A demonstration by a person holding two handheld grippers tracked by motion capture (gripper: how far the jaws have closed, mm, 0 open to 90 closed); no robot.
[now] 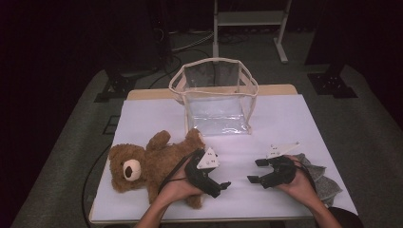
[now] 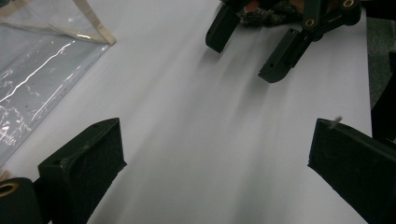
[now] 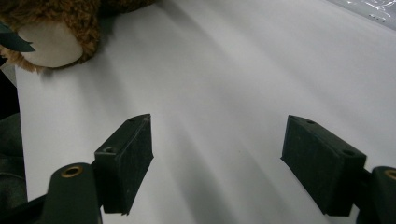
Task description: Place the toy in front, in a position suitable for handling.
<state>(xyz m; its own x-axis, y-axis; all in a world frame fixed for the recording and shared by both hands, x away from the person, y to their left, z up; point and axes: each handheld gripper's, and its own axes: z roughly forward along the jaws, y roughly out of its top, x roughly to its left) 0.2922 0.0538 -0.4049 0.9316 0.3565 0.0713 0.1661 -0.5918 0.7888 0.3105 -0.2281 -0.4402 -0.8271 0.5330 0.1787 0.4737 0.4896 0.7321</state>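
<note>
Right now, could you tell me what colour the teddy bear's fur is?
Brown, with a cream muzzle; the teddy bear shows best in the high view.

A brown teddy bear (image 1: 147, 164) lies on its back near the table's (image 1: 285, 118) front left corner; a clear, open-topped bag (image 1: 216, 97) stands upright at the far edge.

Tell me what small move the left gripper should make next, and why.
Probably swing the left gripper back toward the teddy bear. Its jaws stand open over bare white table, pointing at the right gripper, while the bear lies just behind that hand and the clear bag stands open beyond it.
</note>
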